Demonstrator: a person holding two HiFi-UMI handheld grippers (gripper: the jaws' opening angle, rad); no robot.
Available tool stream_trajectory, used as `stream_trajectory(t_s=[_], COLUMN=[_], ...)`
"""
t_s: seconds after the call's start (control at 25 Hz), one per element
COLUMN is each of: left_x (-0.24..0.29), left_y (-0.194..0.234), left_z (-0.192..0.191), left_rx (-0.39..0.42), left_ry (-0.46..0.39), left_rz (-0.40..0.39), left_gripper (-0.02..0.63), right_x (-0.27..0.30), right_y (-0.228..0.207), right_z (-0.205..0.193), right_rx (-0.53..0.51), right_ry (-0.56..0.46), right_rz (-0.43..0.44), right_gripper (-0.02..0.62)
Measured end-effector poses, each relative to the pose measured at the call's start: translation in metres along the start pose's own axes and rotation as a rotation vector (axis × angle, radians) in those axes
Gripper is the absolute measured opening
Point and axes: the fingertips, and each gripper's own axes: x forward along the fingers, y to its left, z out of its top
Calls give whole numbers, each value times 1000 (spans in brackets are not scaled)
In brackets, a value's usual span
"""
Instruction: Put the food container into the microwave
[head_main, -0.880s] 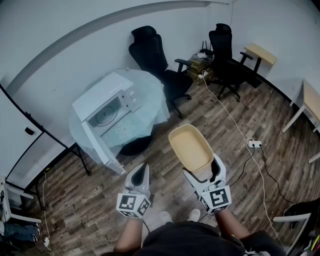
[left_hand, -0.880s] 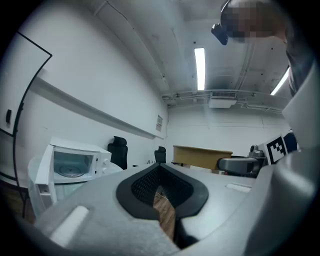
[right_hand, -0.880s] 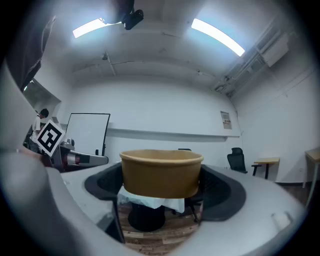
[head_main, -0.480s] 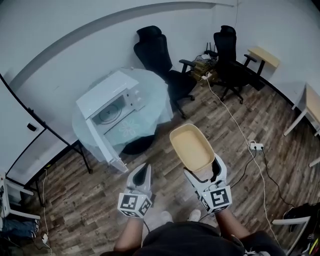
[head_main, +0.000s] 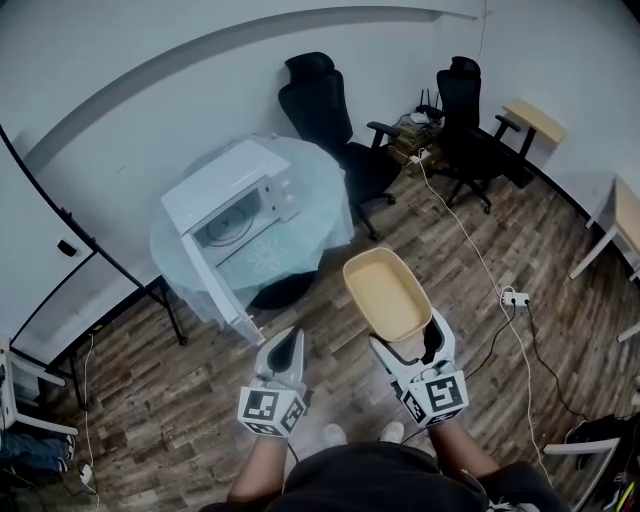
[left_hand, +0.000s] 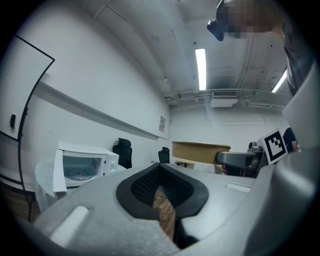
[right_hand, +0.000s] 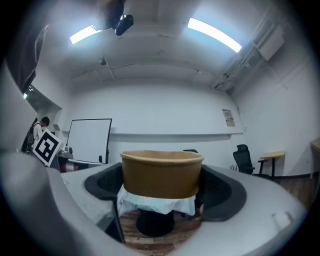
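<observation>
My right gripper (head_main: 408, 340) is shut on a tan paper food container (head_main: 385, 293), held out over the wooden floor; in the right gripper view the food container (right_hand: 161, 173) sits between the jaws with a white sheet under it. The white microwave (head_main: 228, 199) stands on a round glass table (head_main: 300, 230) ahead and to the left, its door (head_main: 215, 287) swung open and the turntable showing. My left gripper (head_main: 283, 347) hangs beside the right one, shut and holding nothing. In the left gripper view the microwave (left_hand: 80, 162) shows at the left and the container (left_hand: 200, 151) at the right.
Two black office chairs (head_main: 325, 110) (head_main: 465, 95) stand behind the table. A white cable and power strip (head_main: 514, 298) lie on the floor to the right. A small wooden desk (head_main: 535, 120) is at the far right.
The view has shifted a little: the microwave and table sit slightly farther right and lower in the frame. Both grippers keep their positions and the container stays held.
</observation>
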Motion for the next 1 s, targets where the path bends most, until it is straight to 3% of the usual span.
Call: stream_trajectory(t_s=[0.56, 1.0], left_x=[-21, 22], left_y=[53, 72], left_z=[1, -7], left_rx=[-11, -4], left_ry=[11, 33], left_rz=[58, 174], left_gripper=[-5, -5], right_x=[39, 94], right_y=[40, 1], right_z=[-8, -28], right_rx=[-10, -14], right_ry=[26, 43], right_rz=[27, 116], right_gripper=[480, 480])
